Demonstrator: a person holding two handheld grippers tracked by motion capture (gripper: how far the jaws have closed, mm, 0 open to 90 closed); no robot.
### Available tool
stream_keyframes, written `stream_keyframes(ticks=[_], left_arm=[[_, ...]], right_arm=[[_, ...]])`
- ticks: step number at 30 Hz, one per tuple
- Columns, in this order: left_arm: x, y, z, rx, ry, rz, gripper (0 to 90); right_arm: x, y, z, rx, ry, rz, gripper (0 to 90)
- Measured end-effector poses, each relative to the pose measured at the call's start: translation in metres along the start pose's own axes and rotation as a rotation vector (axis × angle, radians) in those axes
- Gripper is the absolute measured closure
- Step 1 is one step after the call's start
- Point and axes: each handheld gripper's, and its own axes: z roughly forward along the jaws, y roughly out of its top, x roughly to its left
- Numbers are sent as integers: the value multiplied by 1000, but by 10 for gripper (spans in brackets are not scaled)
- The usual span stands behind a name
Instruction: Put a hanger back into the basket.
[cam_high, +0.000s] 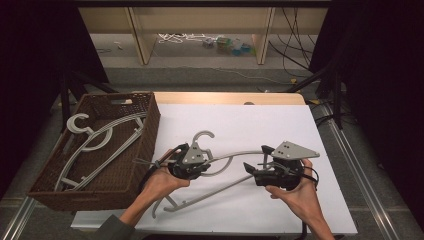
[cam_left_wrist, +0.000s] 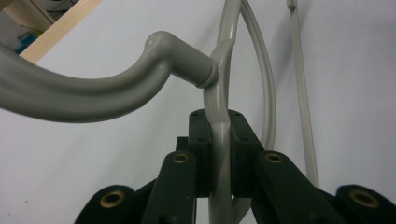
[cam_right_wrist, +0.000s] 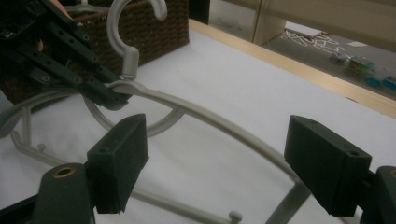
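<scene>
Now your left gripper (cam_high: 200, 161) is clamped tight on the hanger (cam_high: 235, 172), its pads pinching the top arm just below the hook (cam_high: 202, 136); your right gripper (cam_high: 259, 160) stands wide open around the hanger's other shoulder, with the arm running between its jaws and touching neither pad (cam_right_wrist: 120, 158). No earlier frame being at hand, judge only from that: the hanger hangs off your left side alone, partly resting on the white table (cam_high: 280, 125), while the basket (cam_high: 147, 130) at the left already holds other hangers (cam_high: 100, 140).

To carry it across well, keep the left grip firm near the neck, since that is the stiffest part; a pinch farther out would likely let the hanger swing. Draw the right gripper straight back so its jaws clear the shoulder and the lower bar without snagging; lift only once it is free. Raise the far end enough to pass over the basket's rim, and watch the hook, which may catch on the wicker; turn the hanger to lie along the others before you let go, so it settles flat rather than propped on the wall.
</scene>
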Motion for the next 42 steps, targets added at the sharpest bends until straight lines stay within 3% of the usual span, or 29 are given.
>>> stream_keyframes(ticks=[7, 8, 11, 14, 16, 19, 22, 24, 25, 26, 28, 32, 39, 42], left_arm=[[10, -4, -7, -13, 15, -59, 820], [18, -3, -10, -23, 25, 1, 820], [24, -2, -13, -30, 31, 35, 820], [27, -1, -17, -38, 37, 11, 820], [28, -1, -20, -46, 45, -33, 820], [33, 0, -24, -61, 42, -30, 820], [35, -2, -30, -65, 54, -83, 820], [37, -2, -34, -74, 51, -93, 820], [38, -3, -37, -82, 51, -112, 820], [33, -3, -39, -92, 43, -205, 820], [35, -3, -48, -109, 48, -235, 820], [36, -1, -58, -123, 40, -257, 820], [47, 9, -93, -132, 78, -264, 820], [54, 13, -106, -130, 110, -262, 820]], right_arm=[[3, -9, -1, -50, -4, 20, 182], [5, -11, -1, -55, -4, 22, 175], [5, -14, -2, -78, -4, 20, 171], [6, -17, -4, -93, -13, 21, 168], [5, -20, -5, -111, -16, 13, 165], [5, -25, -6, -113, -22, 17, 163], [4, -29, -7, -126, -23, 27, 163], [4, -32, -9, -124, -26, 29, 163], [4, -32, -9, -124, -26, 29, 163], [4, -36, -10, -132, -23, 32, 163], [3, -39, -11, -122, -32, 36, 163], [2, -44, -13, -130, -28, 49, 163], [2, -49, -15, -107, -22, 45, 163], [3, -50, -14, -121, -18, 35, 164]])
